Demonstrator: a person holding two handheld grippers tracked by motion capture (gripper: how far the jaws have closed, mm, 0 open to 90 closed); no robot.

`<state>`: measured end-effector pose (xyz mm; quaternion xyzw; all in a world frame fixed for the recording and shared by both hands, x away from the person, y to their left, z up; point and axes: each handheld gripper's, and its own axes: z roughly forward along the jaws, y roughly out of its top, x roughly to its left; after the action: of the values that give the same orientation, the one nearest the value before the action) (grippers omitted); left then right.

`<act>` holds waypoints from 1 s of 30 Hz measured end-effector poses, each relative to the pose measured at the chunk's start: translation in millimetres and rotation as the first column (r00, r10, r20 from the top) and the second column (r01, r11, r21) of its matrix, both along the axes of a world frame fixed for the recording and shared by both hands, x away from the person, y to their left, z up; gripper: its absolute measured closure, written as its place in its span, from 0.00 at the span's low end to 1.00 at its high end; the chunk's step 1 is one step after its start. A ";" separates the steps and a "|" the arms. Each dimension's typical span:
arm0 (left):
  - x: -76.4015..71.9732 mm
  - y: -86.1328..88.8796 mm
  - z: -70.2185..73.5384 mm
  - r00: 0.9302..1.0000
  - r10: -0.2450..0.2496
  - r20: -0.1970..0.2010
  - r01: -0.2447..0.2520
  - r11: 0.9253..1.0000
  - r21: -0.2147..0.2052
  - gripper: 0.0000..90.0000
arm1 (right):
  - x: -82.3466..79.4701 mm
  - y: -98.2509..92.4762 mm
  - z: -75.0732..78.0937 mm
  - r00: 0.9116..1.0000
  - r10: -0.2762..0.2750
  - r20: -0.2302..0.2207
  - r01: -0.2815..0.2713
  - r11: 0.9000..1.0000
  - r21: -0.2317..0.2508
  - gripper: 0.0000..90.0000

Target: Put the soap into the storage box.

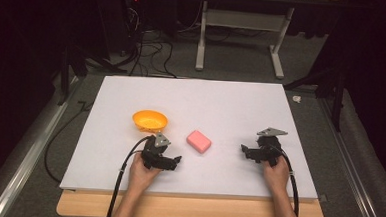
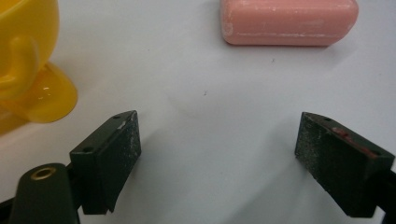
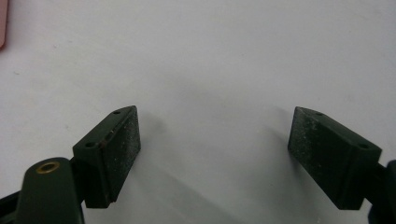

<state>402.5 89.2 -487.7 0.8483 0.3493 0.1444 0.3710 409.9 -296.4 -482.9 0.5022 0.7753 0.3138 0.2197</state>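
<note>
- High view: the white tabletop is the biggest thing before you, a board lying on a wooden bench, with both your hands resting near its front edge.
- Your left claw sits just in front of the orange bowl and points toward the pink soap bar. In the left gripper view its jaws stand wide apart with bare board between them; it grips nothing.
- Your right claw lies well apart to the right of the soap, aimed leftward at it. The right gripper view shows its jaws equally wide and empty, with a sliver of pink at the upper left corner.
- The bowl is near the middle left of the board, upright, with the soap just beside it on the right, the two apart.
- The soap lies flat, slightly ahead and to the right of the left claw's centre line. I judge the step in hand to be reaching for it.
- To do it well: swing the left claw a little right so the bar sits centred between the jaws, come in low along the board, straddle its narrower width, and close gently, since soap is likely slick. Keep the left jaw off the bowl's foot.
- No brand, label or writing can be read on the soap, bowl or claws.
</note>
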 end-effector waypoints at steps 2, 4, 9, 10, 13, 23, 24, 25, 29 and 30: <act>0.1 0.0 0.1 1.000 0.000 -0.002 0.000 1.000 -0.001 0.16 | 0.1 0.0 0.0 1.000 0.000 0.000 0.000 1.000 0.000 0.20; 0.1 -0.2 0.3 1.000 0.001 -0.002 -0.001 1.000 0.003 0.16 | 0.1 0.0 -0.1 1.000 -0.001 0.001 0.001 1.000 0.001 0.20; -0.8 -1.1 0.9 1.000 0.009 0.002 -0.009 1.000 0.006 0.17 | 0.2 0.0 -0.1 1.000 -0.001 0.001 0.001 1.000 0.000 0.19; -1.2 -1.3 1.1 1.000 0.013 0.003 -0.013 1.000 0.007 0.17 | 0.2 0.0 -0.1 1.000 -0.001 0.001 0.001 1.000 0.001 0.19; -2.9 -1.8 3.3 1.000 0.020 0.009 -0.020 1.000 0.019 0.17 | 0.3 -0.1 -0.1 1.000 -0.001 0.001 0.001 1.000 0.000 0.19; -10.8 0.8 16.9 0.999 0.006 0.032 -0.004 0.999 -0.035 0.17 | 0.2 -0.1 -0.1 1.000 0.000 0.001 0.000 1.000 -0.001 0.19; -10.8 0.8 16.9 0.999 0.006 0.032 -0.004 0.999 -0.035 0.17 | 0.2 -0.1 -0.1 1.000 0.000 0.001 0.000 1.000 -0.001 0.19; -12.1 0.0 18.9 0.999 -0.002 0.033 0.003 0.999 -0.049 0.17 | 0.2 -0.3 -0.1 1.000 0.002 0.001 -0.002 1.000 -0.003 0.19; -12.5 -1.4 23.7 1.000 -0.012 0.025 0.014 0.998 -0.066 0.17 | 0.2 -0.3 -0.1 1.000 0.002 0.001 -0.002 1.000 -0.003 0.19; -12.7 -3.3 27.0 0.999 -0.016 0.030 0.018 0.997 -0.073 0.17 | 0.2 -0.2 -0.1 1.000 0.001 0.002 -0.001 1.000 -0.003 0.19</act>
<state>389.9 85.9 -460.7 0.8348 0.3414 0.1406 0.4084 410.1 -296.6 -483.1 0.5010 0.7758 0.3135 0.2211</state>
